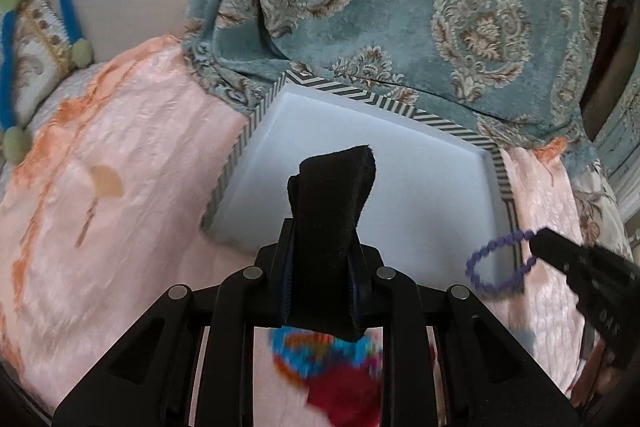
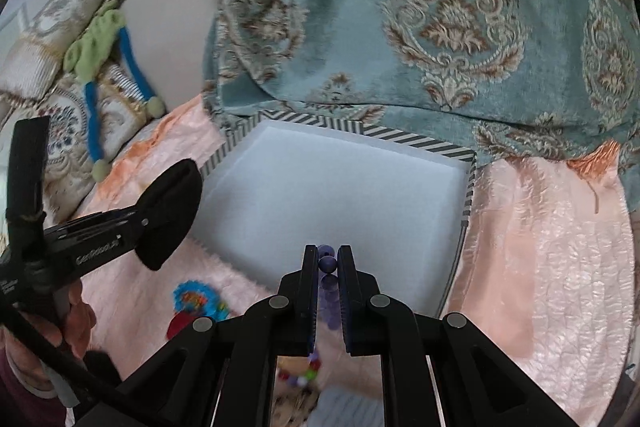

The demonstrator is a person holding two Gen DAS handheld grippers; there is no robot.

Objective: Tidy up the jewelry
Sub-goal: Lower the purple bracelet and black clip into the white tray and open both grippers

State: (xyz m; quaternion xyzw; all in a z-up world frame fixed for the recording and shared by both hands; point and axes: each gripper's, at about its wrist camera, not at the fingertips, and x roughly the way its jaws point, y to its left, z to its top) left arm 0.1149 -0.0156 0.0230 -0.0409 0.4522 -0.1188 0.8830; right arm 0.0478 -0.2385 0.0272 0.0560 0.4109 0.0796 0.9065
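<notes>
The purple beaded bracelet (image 1: 502,264) hangs pinched in the right gripper (image 2: 329,263), jaws nearly closed on one or two beads, the rest of the loop free in the air. It sits over the near right corner of the shallow striped-rim box with a white foam lining (image 2: 466,203), not yet laid on the foam.

The left gripper (image 1: 326,227) has its jaws closed on a black velvet cloth piece (image 1: 334,195), held above the near left part of the box.

Multicoloured beaded jewellery pieces, blue, orange and red (image 2: 196,301), lie blurred on the pink satin bedspread (image 2: 540,267) just near of the box.

Risks, as judged:
- Grip is on very few round beads; they could roll out of the jaws, dropping the bracelet onto the bedspread short of the rim.
- The dangling loop may snag on the striped rim during entry.
- The two grippers are close; the cloth could brush the bracelet.
- The soft bed may let the box tilt under any downward press.
</notes>
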